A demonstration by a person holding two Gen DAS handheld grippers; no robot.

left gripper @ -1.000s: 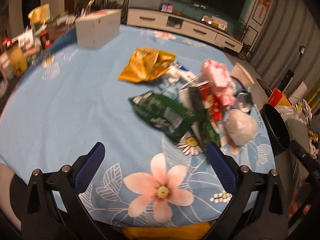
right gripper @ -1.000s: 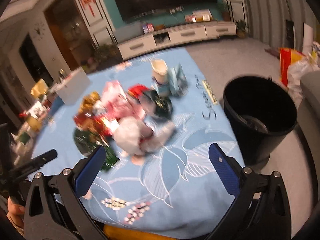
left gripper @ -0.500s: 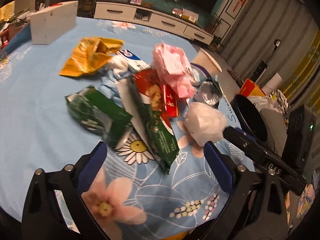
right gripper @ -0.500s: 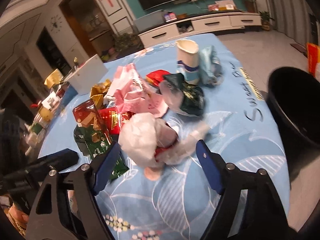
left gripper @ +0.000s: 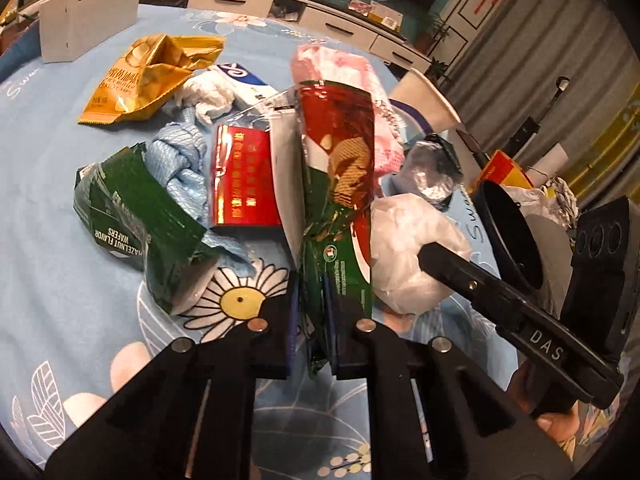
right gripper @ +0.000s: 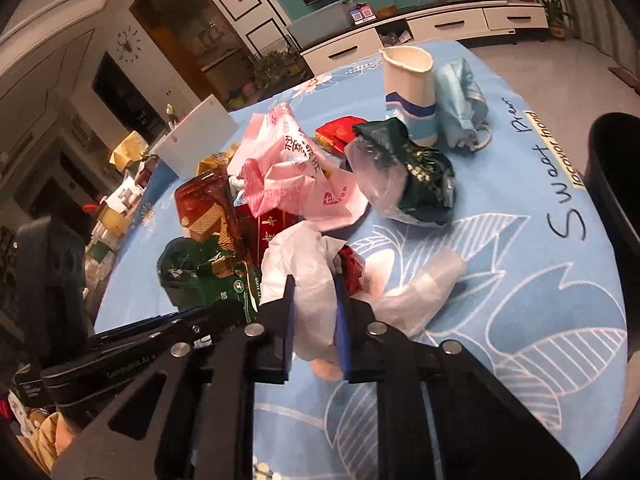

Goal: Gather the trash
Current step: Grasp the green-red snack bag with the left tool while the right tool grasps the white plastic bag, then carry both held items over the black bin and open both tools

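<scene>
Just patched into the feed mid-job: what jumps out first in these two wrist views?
The heap of crumpled wrappers and bags in the middle of the blue floral tablecloth. The left gripper has its fingers shut on the green-and-red wafer wrapper at the heap's near edge, and beside it the right gripper is shut on the white plastic bag. A black bin waits just off the table's right side.

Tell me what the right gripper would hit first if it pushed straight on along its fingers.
The right gripper is shut on the crumpled white plastic bag. Straight ahead, it would probably meet the pink printed plastic bag next, though depth is hard to judge here.
</scene>
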